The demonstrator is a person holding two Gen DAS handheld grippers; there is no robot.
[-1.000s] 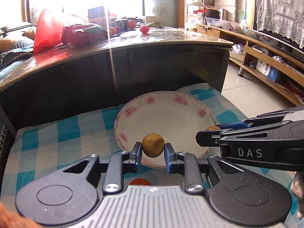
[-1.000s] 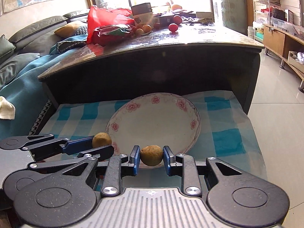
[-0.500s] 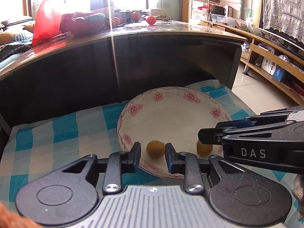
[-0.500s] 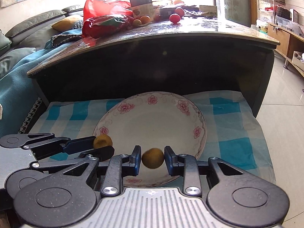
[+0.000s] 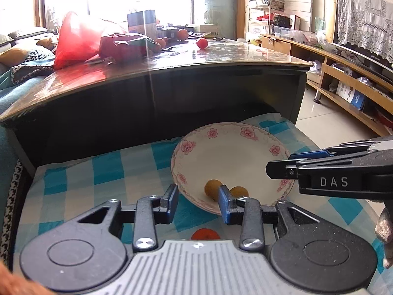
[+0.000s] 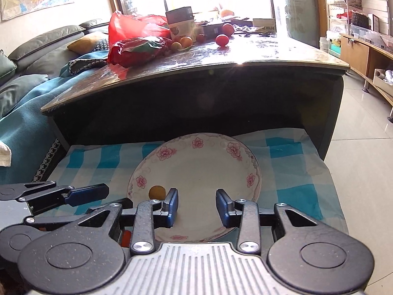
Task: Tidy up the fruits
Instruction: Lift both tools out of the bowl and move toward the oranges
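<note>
Left gripper [image 5: 198, 202]: its jaws are standing wide apart with nothing between them, hovering over the near-left rim of the plate and the checked cloth.
Right gripper [image 6: 196, 206]: its jaws are also standing wide apart and holding nothing, hanging over the near part of the plate.
Fruits: two small yellow-brown fruits [image 5: 213, 188] are lying side by side, touching or nearly so, on the near part of the floral plate [image 5: 235, 157].
Plate: it is resting on a blue-and-white checked cloth [image 5: 81, 184], just in front of a dark counter [image 5: 172, 93].
Around: a red bag [image 6: 137, 36], a box [image 6: 180, 23] and several red and orange fruits [image 6: 222, 39] are sitting on the counter top, well apart from the plate; a sofa with a teal blanket [image 6: 22, 103] is lying to the left.
In the way: in the left wrist view, the right finger [image 5: 224, 205] of the left gripper is covering part of the two fruits.
Left view only: both fruits are showing, along with an orange-red fruit [image 5: 205, 234] lying on the cloth just under the gripper body, and the right gripper reaching in from the right edge.
Right view only: just one yellow-brown fruit is showing, beside the left finger [image 6: 172, 206]; the left gripper is entering at lower left.
</note>
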